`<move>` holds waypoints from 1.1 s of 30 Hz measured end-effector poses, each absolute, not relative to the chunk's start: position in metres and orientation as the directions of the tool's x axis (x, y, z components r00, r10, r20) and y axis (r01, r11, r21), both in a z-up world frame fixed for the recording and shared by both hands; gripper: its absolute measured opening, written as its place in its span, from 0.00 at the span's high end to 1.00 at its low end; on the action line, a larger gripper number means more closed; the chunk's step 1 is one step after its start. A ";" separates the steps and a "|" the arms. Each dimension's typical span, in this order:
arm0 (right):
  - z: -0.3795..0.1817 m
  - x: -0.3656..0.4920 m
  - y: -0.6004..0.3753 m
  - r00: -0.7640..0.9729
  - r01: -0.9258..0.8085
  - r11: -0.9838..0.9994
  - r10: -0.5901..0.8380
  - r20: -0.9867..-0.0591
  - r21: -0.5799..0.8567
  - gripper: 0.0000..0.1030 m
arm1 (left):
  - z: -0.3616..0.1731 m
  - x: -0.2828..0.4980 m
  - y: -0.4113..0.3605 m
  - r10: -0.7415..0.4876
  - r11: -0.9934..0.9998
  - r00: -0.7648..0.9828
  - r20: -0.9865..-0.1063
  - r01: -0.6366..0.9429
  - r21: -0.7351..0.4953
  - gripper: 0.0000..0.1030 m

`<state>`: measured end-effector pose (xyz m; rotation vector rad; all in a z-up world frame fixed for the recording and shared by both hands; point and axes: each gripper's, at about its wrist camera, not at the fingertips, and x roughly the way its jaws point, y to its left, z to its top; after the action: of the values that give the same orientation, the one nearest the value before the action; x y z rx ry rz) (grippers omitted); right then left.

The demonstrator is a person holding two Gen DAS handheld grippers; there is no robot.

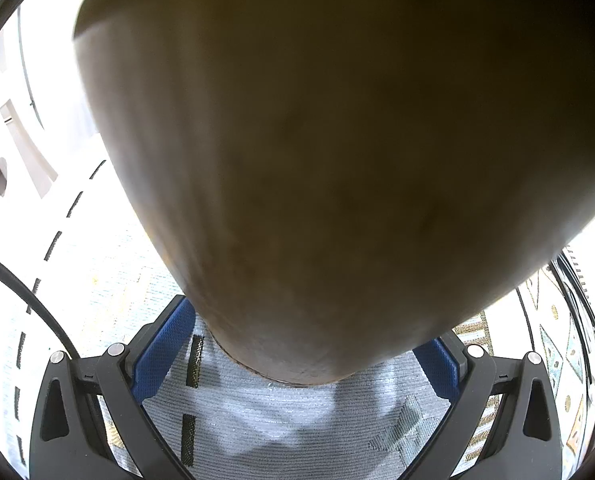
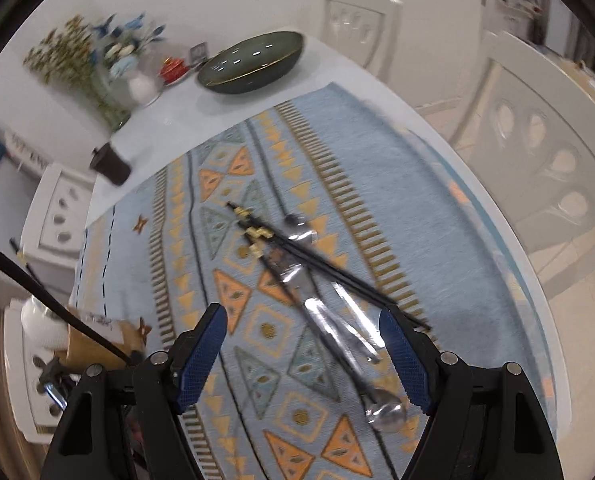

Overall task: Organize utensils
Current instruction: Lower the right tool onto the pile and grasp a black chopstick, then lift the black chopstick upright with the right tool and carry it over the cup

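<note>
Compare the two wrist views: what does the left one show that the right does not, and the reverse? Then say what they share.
Left wrist only: a big brown container held between the left gripper's pads, filling most of the view.

Right wrist only: the open right gripper above a pile of chopsticks and spoons, a dark bowl, flowers, and white chairs.

Both: the patterned blue cloth and a black cable.

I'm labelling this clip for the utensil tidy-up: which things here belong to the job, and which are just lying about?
Job:
- black chopsticks
- silver spoons
- brown holder, between the left hand-held gripper pads
- right hand-held gripper, open

Lying about:
- dark bowl
- flower vase
- dark cup
</note>
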<state>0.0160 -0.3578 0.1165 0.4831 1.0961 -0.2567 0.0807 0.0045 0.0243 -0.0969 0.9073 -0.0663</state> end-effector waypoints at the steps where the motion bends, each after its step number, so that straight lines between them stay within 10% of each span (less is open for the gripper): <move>1: 0.114 0.015 -0.361 0.436 0.433 0.867 0.039 -0.899 0.248 0.38 | 0.024 0.081 0.004 -0.099 0.994 0.614 -0.783 0.017 -0.112 0.01; 9: 0.078 0.039 -0.356 0.370 0.364 0.906 0.071 -0.926 0.214 0.73 | 0.023 0.080 0.002 -0.098 0.994 0.614 -0.783 0.017 -0.111 0.01; 33: 0.000 0.226 -0.288 0.175 0.008 1.000 0.010 -0.985 0.012 0.74 | 0.023 0.080 0.002 -0.097 0.994 0.615 -0.783 0.016 -0.111 0.01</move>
<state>0.2263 -0.2884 0.0004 0.0155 1.3949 0.0011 0.0801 0.0025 0.0232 -0.0959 0.9067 -0.0656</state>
